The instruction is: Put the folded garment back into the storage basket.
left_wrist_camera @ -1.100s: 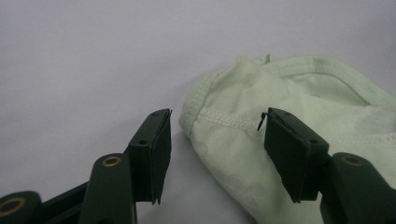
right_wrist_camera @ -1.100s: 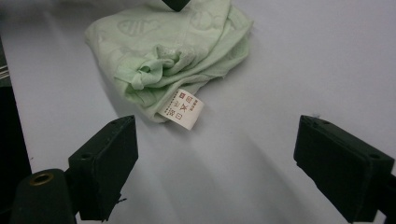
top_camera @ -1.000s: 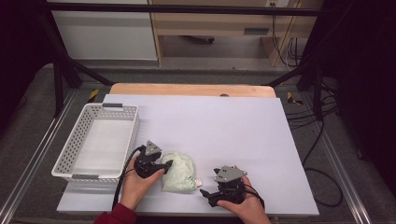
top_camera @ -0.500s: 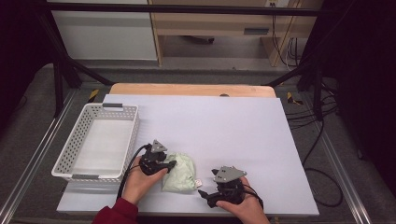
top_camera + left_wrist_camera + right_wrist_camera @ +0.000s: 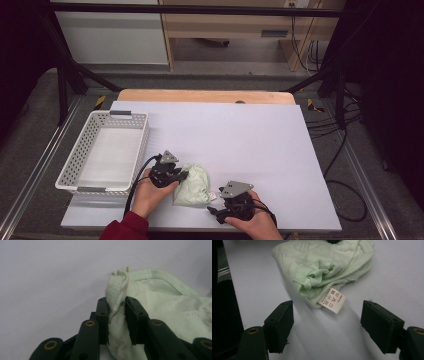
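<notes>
Looking left to right: your left tool (image 5: 176, 173) has just been closing and now pinches a fold of the green garment (image 5: 193, 184) on the tabletop (image 5: 260, 140), hand low; your right tool (image 5: 216, 209), closing too, sits spread beside its label (image 5: 332, 300).

Basket (image 5: 75, 170) at table's (image 5: 260, 145) left edge, garment (image 5: 194, 184) just right of it, near front edge

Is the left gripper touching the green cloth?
Touching. In the left gripper view, the left gripper, whose jaws have just been closing, pinches a fold of the green cloth between both pads.
</notes>
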A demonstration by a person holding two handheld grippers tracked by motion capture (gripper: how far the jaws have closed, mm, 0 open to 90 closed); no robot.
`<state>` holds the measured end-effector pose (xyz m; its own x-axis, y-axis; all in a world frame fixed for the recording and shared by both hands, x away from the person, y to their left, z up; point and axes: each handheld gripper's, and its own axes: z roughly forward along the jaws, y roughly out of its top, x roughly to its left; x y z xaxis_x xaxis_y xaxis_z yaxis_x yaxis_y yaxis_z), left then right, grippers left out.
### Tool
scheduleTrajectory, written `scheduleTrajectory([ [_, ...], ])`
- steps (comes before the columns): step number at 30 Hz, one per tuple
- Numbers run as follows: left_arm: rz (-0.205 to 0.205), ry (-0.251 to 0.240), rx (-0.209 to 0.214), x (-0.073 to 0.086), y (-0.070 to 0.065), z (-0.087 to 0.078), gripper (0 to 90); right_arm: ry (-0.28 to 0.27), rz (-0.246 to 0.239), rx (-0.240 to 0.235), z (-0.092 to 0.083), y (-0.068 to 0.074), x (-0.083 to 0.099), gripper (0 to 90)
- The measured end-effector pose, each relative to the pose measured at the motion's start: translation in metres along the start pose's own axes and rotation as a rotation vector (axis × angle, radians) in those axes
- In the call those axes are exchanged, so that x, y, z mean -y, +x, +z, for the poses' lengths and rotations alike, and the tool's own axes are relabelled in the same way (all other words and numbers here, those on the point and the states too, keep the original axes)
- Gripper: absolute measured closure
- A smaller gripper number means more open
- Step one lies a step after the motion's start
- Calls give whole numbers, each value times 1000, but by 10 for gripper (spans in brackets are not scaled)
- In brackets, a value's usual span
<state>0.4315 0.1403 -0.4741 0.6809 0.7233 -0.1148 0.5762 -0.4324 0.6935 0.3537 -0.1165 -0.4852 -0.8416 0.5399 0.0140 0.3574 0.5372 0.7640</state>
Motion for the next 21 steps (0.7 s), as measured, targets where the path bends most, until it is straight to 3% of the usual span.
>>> scheduleTrajectory([
  [7,34,1,-17,0,-4,0,791,-4,1,-39,3,2,-3,398],
  [12,33,-1,-16,0,-4,0,794,4,-24,-58,11,6,-7,450],
  [15,34,-1,-15,0,-4,0,795,2,-40,-42,16,9,-11,486],
  [21,24,-11,-17,1,-4,0,801,-9,-67,-38,22,11,-15,667],
])
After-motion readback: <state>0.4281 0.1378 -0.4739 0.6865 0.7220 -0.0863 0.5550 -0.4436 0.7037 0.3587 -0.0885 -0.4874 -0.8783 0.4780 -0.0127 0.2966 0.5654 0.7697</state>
